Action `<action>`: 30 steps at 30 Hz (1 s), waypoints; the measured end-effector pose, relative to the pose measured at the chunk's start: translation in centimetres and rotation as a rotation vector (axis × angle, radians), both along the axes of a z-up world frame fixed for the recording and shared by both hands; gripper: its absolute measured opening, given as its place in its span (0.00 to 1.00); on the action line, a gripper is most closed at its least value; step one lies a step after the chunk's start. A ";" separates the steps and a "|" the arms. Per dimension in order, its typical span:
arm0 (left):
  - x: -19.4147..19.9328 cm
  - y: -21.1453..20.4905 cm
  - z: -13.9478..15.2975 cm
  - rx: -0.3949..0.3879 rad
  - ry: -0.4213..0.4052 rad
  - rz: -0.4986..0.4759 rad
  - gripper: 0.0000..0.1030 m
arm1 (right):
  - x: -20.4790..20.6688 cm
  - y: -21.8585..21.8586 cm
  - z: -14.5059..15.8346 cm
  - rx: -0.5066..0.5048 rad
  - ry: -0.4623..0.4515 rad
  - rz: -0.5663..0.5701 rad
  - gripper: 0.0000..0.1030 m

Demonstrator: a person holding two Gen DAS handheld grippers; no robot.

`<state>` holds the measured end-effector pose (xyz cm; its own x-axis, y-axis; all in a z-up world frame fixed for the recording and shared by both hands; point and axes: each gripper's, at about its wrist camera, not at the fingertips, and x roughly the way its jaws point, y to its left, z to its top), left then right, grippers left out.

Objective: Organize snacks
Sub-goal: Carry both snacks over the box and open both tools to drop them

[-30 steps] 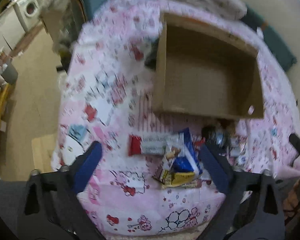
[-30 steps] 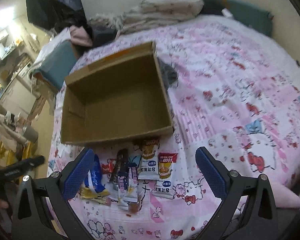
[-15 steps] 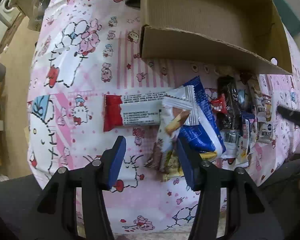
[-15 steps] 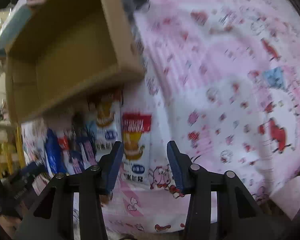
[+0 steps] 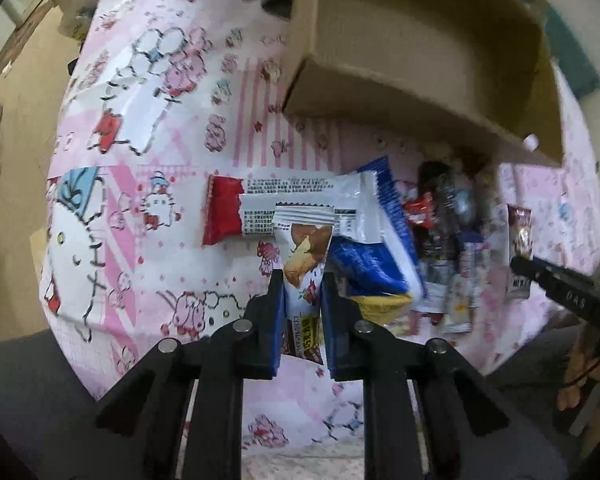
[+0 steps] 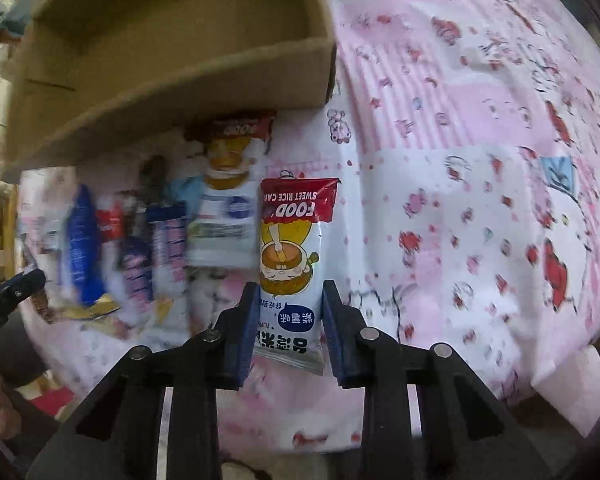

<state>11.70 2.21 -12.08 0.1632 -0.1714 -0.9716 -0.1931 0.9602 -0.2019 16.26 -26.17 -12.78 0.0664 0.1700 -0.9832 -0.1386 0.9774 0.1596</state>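
Several snack packets lie in a row on a pink cartoon-print bedspread (image 5: 148, 128) in front of an open cardboard box (image 5: 420, 52), which looks empty. My left gripper (image 5: 302, 280) is shut on a white biscuit packet (image 5: 306, 248) with a brown picture. Beside it lie a red-and-white bar (image 5: 260, 208) and a blue packet (image 5: 372, 256). My right gripper (image 6: 287, 292) is shut on a sweet rice cake packet (image 6: 290, 248) with a red top. The box also shows in the right wrist view (image 6: 172, 40).
A second rice cake packet (image 6: 228, 184) and several small dark and blue packets (image 6: 160, 240) lie left of the held one. The bed edge drops off just below both grippers. A floor and furniture lie beyond the left bed edge (image 5: 16, 92).
Both grippers came down to the snack row and their jaws closed from wide open, the left onto the biscuit packet, the right onto the rice cake packet.
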 end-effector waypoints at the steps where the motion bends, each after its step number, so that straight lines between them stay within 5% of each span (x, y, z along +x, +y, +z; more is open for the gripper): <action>1: -0.1 0.2 0.7 -0.002 -0.016 -0.002 0.13 | -0.4 -0.3 1.2 0.012 -0.018 -0.004 0.31; 6: 1.0 1.1 5.7 0.003 -0.109 -0.024 0.13 | -2.5 -2.3 8.3 0.190 -0.151 -0.055 0.31; 11: 4.9 0.8 8.6 0.000 -0.173 -0.055 0.13 | -0.8 -2.0 13.4 0.226 -0.273 -0.070 0.31; 17: 9.8 -0.7 10.9 0.022 -0.233 -0.066 0.13 | 3.8 0.1 13.4 0.218 -0.373 -0.052 0.31; 30: 16.2 -4.0 7.4 0.175 -0.248 -0.081 0.14 | 10.8 3.0 9.2 0.285 -0.377 -0.010 0.31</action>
